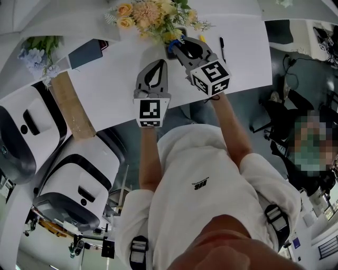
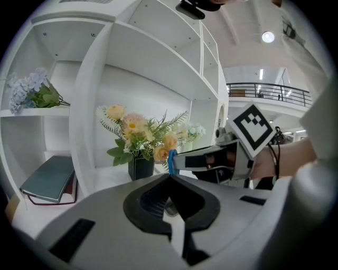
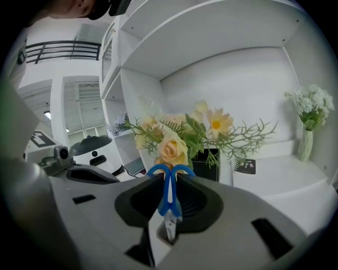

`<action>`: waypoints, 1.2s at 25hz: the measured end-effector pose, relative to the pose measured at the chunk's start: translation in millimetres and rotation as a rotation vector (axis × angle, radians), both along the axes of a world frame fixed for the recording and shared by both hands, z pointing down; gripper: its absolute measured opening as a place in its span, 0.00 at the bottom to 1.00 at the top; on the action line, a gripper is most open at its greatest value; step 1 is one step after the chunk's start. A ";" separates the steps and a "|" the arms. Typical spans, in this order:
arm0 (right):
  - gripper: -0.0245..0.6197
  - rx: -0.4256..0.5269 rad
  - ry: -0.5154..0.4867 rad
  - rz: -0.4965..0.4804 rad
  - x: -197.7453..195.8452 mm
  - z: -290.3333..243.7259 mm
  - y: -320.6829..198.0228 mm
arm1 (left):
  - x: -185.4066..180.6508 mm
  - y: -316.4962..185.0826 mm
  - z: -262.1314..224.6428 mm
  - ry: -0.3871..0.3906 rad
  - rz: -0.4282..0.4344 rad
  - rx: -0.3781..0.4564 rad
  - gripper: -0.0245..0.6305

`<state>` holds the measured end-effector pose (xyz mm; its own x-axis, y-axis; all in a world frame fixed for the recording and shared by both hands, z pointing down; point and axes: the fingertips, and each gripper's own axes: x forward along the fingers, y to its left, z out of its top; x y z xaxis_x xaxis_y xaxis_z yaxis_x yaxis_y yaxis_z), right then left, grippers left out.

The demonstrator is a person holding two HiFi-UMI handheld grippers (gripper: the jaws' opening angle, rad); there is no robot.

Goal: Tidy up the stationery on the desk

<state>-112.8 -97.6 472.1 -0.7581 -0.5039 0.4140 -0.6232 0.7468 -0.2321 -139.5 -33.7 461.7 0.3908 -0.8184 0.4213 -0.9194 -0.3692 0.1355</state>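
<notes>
A pair of blue-handled scissors (image 3: pixel 169 192) sits between the jaws of my right gripper (image 3: pixel 168 176), which is shut on it. The loops stick out past the tips and the blades point back toward the camera. In the head view this right gripper (image 1: pixel 176 46) hovers over the white desk (image 1: pixel 243 63) just in front of a flower bouquet (image 1: pixel 153 16). My left gripper (image 1: pixel 160 63) hangs beside it, a little nearer to me. Its jaws meet at the tips (image 2: pixel 170 178) with nothing between them. A black pen (image 1: pixel 222 48) lies on the desk to the right.
White shelving rises behind the desk, with a black vase of flowers (image 3: pixel 207 158), a small card (image 3: pixel 245 166) and a white vase (image 3: pixel 306 142). A dark notebook (image 1: pixel 86 53) lies at the desk's left. White machines (image 1: pixel 74 190) and a cardboard strip (image 1: pixel 71 105) stand left of me.
</notes>
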 end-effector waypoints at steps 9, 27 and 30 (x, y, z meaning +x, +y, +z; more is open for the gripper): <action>0.13 -0.038 0.064 -0.044 -7.8 33.7 -1.1 | -0.3 -5.5 8.2 -0.017 -0.034 -0.026 0.04; 0.19 -0.104 0.038 -0.058 29.9 40.1 7.8 | 34.6 -28.5 10.5 -0.033 -0.005 -0.032 0.04; 0.18 -0.119 0.046 -0.028 45.9 46.8 5.6 | 47.3 -33.6 13.9 -0.031 0.017 -0.038 0.04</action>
